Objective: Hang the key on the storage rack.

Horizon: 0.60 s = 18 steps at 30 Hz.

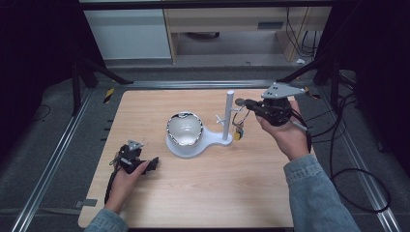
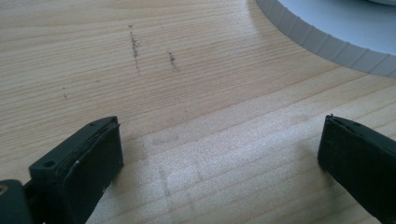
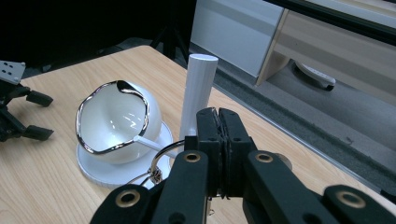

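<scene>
Item: key ring point(image 3: 161, 156) with a small yellow tag point(image 1: 237, 136), being hung on a white stand's peg.
Location: the ring sits at the short side peg point(image 3: 152, 143) of the upright post point(image 1: 228, 116), beside the white bowl point(image 1: 184, 128) with a silver rim; the tag dangles below, just off the post.
Right gripper point(image 1: 247, 103): jaws pressed together, pinching the ring's metal loop (the pinch point itself is hidden behind the jaws in the right gripper view), held level with the peg.
Left gripper point(image 1: 153, 163): jaws standing wide apart over bare table point(image 1: 203, 193), holding nothing, resting near the edge of the stand's base point(image 2: 327, 37).
Done so far: ring lifted and brought up to the peg; from the right gripper view the loop appears to be around or right against the peg, though which cannot be told for certain.
Left to do: seat the loop fully over the peg, let go, and draw the right gripper back.
Risk: the ring may slip off the peg tip if released early.
</scene>
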Motion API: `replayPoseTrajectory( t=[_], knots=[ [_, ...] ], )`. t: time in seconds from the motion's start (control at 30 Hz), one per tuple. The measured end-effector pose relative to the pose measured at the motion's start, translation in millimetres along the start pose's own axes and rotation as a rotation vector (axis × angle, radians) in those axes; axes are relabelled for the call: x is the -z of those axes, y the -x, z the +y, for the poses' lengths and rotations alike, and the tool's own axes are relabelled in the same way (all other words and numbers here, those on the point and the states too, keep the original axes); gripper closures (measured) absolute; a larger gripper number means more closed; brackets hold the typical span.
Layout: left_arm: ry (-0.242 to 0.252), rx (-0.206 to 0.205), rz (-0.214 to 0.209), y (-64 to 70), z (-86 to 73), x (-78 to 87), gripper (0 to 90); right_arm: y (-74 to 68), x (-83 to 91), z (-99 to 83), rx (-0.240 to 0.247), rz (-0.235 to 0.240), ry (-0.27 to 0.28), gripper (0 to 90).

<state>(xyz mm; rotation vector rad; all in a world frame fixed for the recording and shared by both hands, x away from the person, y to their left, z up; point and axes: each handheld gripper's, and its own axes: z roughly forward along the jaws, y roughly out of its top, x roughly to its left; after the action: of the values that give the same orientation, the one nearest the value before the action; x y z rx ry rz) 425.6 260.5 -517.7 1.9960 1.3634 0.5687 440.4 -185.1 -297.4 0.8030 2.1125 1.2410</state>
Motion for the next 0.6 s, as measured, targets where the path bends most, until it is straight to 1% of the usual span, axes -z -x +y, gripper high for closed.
replayPoseTrajectory(
  t=[0.23, 0.6],
  knots=[
    [0.000, 0.000, 0.000, 0.0, 0.0, 0.0, 0.0, 1.6, -7.9, -1.1, -0.013, 0.006, -0.002, 88.9],
    [0.000, -0.001, -0.001, 0.0, -0.1, 0.1, 0.0, 3.9, -12.8, -3.1, -0.026, 0.011, -0.008, 88.9]
  ],
)
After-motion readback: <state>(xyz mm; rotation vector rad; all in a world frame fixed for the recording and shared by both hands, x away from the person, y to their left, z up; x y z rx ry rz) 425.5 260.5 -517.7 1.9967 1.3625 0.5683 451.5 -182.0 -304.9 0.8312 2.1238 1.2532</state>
